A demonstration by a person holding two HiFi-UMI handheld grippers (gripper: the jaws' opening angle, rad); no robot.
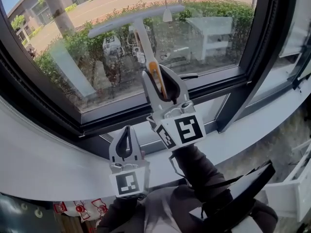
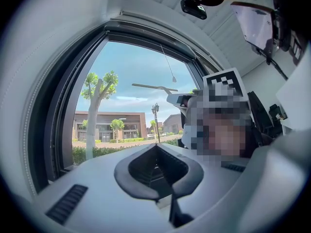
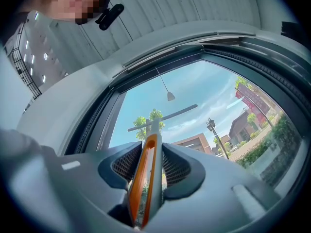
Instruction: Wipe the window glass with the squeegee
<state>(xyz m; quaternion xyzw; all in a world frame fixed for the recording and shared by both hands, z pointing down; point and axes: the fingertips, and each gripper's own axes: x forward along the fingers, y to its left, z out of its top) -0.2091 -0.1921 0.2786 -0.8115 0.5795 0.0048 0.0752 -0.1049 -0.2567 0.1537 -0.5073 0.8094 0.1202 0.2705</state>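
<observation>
Head view is showing the left gripper sitting low, jaws pressed together on nothing. To its right, the right gripper is clamping the squeegee by its handle, blade reaching beyond its tips onto the window glass.

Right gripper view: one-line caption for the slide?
Right gripper shut on the orange-and-grey handle of the squeegee, its blade raised toward the window glass.
</observation>
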